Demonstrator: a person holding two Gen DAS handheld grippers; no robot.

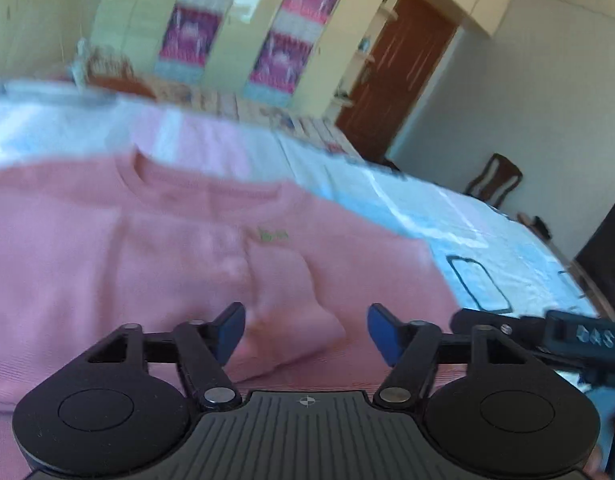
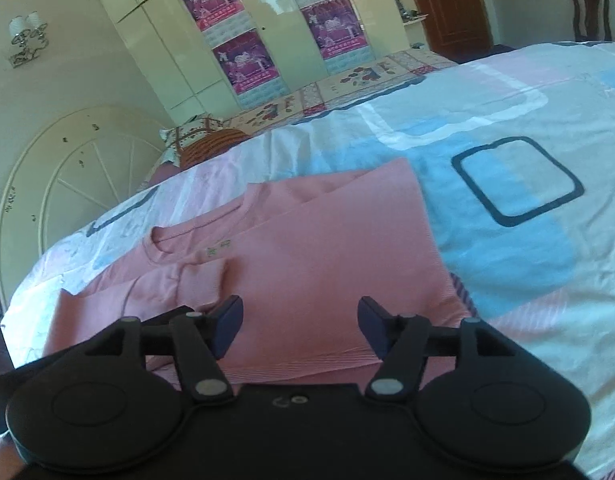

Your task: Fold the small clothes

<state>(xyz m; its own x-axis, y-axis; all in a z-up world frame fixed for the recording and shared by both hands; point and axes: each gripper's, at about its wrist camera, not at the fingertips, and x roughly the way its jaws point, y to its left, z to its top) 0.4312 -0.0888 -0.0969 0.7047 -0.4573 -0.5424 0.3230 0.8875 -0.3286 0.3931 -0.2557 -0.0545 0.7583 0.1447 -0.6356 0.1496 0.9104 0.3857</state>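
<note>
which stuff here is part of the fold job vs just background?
Job:
pink sweater, one sleeve folded in
left gripper, open
right gripper, open

Background:
patterned bedsheet
wardrobe posters
headboard
door
chair

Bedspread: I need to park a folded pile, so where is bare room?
Free bedspread lies right of the pink sweater, around the dark square outline. A narrower strip runs beyond its collar. The near side is crowded by sweater and both tools.

Pink top (image 1: 147, 248) blurred, cut off left
</note>
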